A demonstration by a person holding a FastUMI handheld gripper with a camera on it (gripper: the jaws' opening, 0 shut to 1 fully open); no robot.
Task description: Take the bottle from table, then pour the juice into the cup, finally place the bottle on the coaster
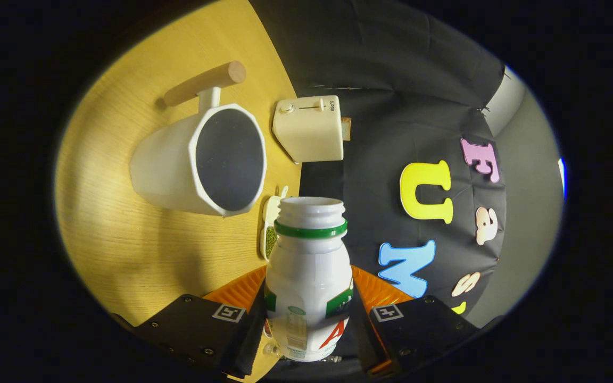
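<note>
Between the two fingers of my tool (pixel 309 319) sits the bottle (pixel 309 271), white with a green ring under its open, capless mouth; both fingers press against its sides, so I hold it firmly. The view is rolled over, so the desk (pixel 125 239) stands like a wall beside the bottle. Just beyond the bottle's mouth lies the cup (pixel 200 159), a white faceted mug with a wooden handle, standing on the desk well in from its edge, its dark opening facing toward the bottle. Near the desk's edge beyond the cup stands a cream toaster (pixel 309 127). Right at the edge, close behind the bottle's neck, I see a small white dish (pixel 270 234) holding something green.
</note>
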